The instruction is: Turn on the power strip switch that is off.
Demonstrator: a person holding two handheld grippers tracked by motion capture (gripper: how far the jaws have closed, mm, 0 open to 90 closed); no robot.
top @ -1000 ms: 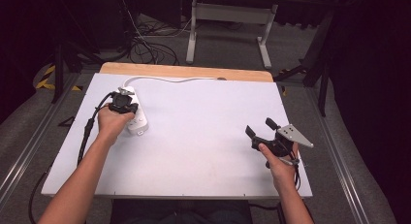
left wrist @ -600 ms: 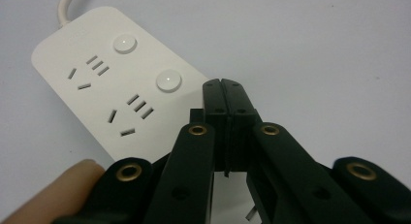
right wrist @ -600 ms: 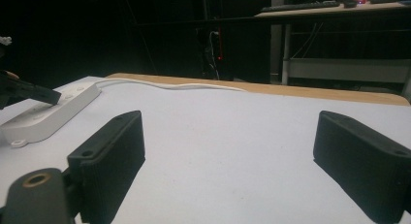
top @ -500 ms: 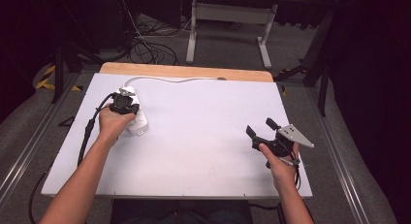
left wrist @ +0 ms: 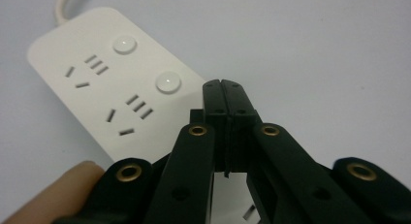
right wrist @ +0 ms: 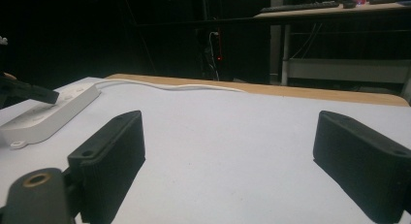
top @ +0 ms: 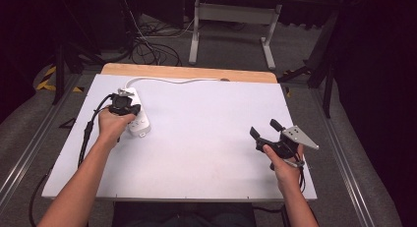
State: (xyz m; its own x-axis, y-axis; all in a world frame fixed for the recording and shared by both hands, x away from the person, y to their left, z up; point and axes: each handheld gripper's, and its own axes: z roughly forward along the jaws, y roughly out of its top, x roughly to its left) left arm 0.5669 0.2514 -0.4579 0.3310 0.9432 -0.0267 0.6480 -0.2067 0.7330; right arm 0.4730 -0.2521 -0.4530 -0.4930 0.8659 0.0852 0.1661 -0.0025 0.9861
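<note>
Over the table's far-left corner, my left gripper (top: 124,105) sits right above the white power strip (top: 139,120), jaws pressed together on nothing, tips aimed down by the second round button (left wrist: 168,82). Strip's long axis runs toward the far edge, cord (top: 172,81) trailing off right along the wooden edge. Tips probably touch the strip; can't confirm. Left hand is nearest by far. Right gripper (top: 269,131) idles at the near-right, jaws wide apart, empty, well apart from the strip.
</note>
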